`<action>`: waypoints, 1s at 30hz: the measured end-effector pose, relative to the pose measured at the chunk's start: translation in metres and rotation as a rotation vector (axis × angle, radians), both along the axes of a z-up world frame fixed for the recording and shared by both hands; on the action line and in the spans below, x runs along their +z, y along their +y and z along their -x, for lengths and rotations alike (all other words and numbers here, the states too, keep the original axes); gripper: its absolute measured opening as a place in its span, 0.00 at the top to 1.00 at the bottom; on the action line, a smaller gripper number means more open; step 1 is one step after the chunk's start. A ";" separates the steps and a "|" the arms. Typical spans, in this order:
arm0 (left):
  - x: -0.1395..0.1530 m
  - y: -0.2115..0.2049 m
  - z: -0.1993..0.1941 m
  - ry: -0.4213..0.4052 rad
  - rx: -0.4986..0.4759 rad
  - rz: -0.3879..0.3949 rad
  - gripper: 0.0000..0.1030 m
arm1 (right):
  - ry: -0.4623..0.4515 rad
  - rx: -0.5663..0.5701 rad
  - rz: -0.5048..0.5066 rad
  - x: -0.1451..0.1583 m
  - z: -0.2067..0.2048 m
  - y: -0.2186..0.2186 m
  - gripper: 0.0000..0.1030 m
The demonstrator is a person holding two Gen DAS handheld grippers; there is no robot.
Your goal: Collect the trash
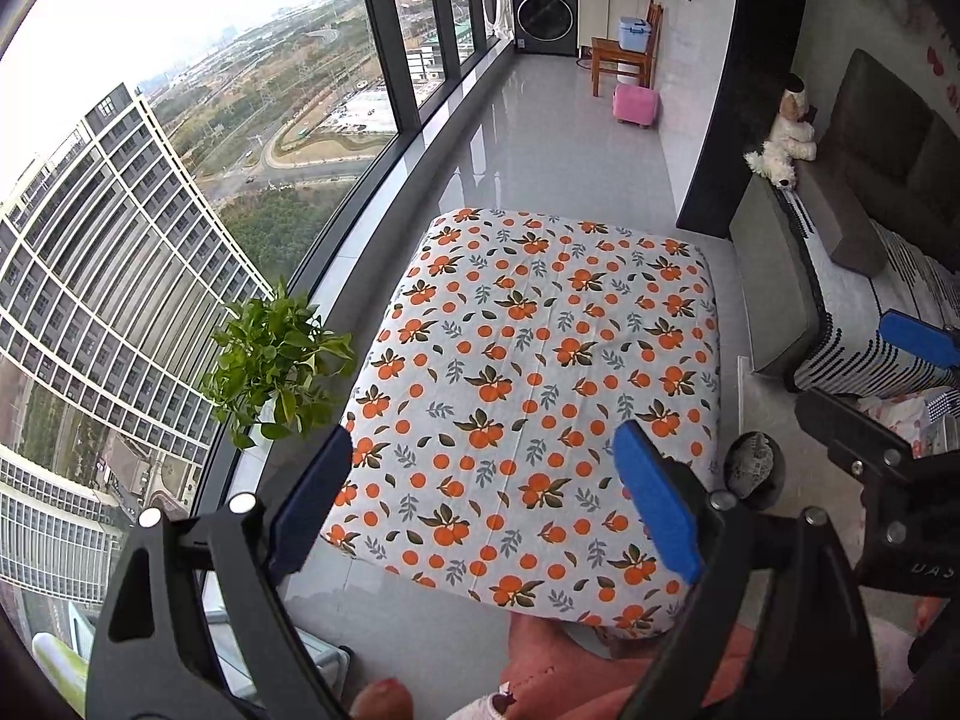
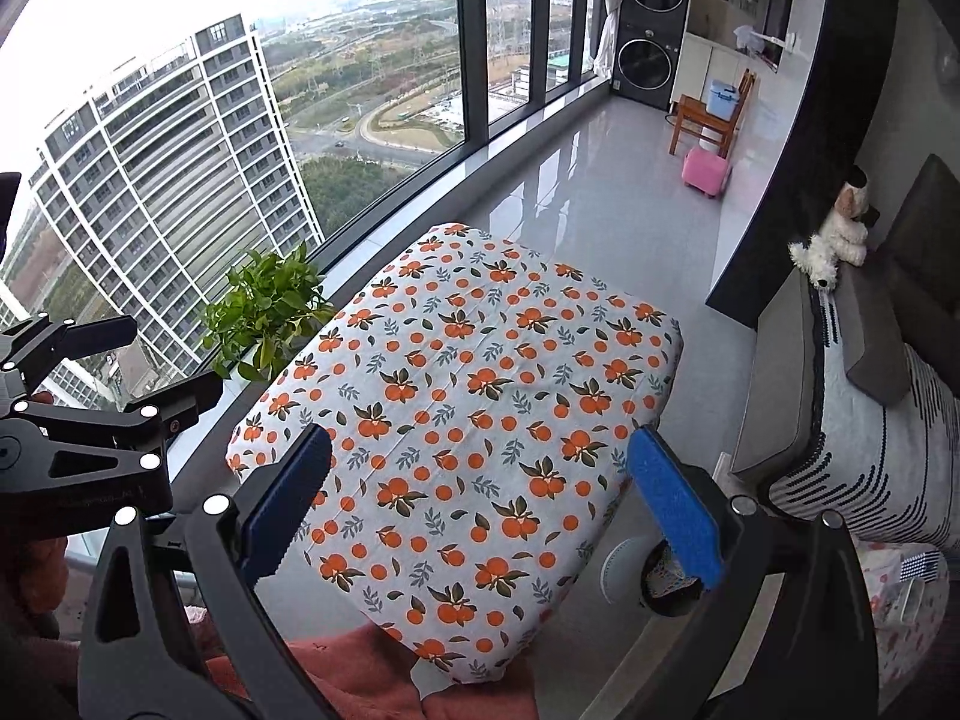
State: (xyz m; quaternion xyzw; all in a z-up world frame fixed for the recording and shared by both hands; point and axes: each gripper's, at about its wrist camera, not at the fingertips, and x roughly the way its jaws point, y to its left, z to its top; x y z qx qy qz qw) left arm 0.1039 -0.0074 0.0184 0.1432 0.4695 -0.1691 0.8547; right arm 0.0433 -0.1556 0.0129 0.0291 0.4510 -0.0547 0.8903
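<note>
My left gripper (image 1: 486, 504) hangs open above the near part of a low table (image 1: 540, 330) covered with an orange-fruit print cloth; nothing is between its blue pads. My right gripper (image 2: 480, 501) is open too, over the same table (image 2: 456, 420), and holds nothing. A small dark round bin (image 1: 753, 462) with a pale lacy liner stands on the floor at the table's right corner. In the right wrist view the bin (image 2: 660, 585) is partly hidden behind the right finger. I see no loose trash on the cloth.
A leafy potted plant (image 1: 276, 360) sits on the window sill left of the table. A sofa with a striped blanket (image 2: 870, 450) and a plush dog (image 2: 834, 240) is on the right. A pink stool (image 1: 635, 105) and a wooden chair (image 1: 624, 54) stand farther along the tiled floor.
</note>
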 end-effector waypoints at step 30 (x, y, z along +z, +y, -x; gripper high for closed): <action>0.019 -0.014 0.019 -0.053 0.014 0.037 0.14 | -0.063 0.042 0.006 0.023 0.013 -0.004 0.07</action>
